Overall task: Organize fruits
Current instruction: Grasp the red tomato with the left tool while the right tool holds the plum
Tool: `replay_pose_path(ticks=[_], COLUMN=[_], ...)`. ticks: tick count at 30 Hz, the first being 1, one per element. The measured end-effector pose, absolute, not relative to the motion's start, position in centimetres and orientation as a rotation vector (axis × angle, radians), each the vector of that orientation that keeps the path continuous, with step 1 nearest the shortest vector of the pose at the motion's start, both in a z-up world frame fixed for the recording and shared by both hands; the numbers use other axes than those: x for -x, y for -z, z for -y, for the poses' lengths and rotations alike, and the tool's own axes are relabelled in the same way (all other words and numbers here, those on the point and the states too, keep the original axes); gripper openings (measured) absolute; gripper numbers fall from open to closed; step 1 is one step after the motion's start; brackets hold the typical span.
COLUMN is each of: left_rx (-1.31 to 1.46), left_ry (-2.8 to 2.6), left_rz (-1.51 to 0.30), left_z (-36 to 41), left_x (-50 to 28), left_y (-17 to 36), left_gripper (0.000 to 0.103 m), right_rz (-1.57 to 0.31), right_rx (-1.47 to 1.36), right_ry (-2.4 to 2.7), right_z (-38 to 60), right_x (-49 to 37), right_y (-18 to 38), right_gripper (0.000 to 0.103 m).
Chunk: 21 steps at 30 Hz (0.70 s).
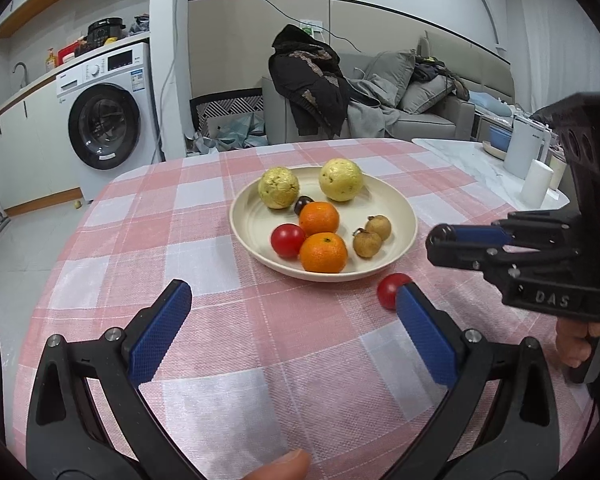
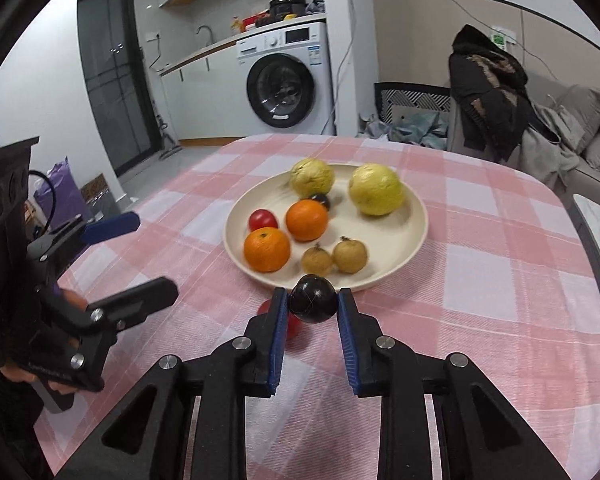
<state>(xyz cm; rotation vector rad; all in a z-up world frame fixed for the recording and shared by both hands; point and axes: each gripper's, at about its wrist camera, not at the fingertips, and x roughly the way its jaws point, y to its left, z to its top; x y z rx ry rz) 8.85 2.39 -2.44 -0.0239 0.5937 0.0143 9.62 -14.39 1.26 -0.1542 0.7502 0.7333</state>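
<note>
Dark and shiny, a small round plum is sitting between the blue pads of the right claw, which is pinching it from both sides. The claw is holding the plum up just in front of the near rim of the cream plate, over the pink checked cloth on the worktop.

The plate is already carrying two yellow guavas, two oranges, two little brown longans, a red cherry tomato and another dark plum. So I am guessing the step in hand is bringing this plum to the plate. The next move is probably asking for a short push forward over the rim, then a gentle letting go in a bare spot (round fruit is likely to roll).

The left claw is spread wide and holding nothing, hovering low over the cloth.

The left view is showing a loose red cherry tomato on the cloth, close to the plate rim and partly behind the left claw's right pad. In the right view it is mostly hiding behind the right claw. The left view is not showing the held plum at all; only the right view is showing that.
</note>
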Motion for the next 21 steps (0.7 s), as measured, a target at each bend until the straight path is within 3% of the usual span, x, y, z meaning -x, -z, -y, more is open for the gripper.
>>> replay_pose_path(ticks=[12,14,21], left_rx=[0.000,0.009,0.046], left_ry=[0.039,0.085,0.114], left_rz=[-0.782,-0.810,-0.864], left_z=[1.2,2.0,3.8], left_x=[-11.7,-12.2,-14.3], left_y=[4.4,4.9,5.5], left_gripper=[0.101,0.094,0.084], right_rz=[-0.785,-0.784,-0.783], right_rx=[0.065,0.061,0.064], right_ry=[-0.698,-0.692,-0.690], right_z=[16.3,16.4,16.4], right_x=[-11.4,-11.5,-11.6], right_y=[-1.4,-1.4,-1.3], right_gripper=[0.026,0.026,0.026])
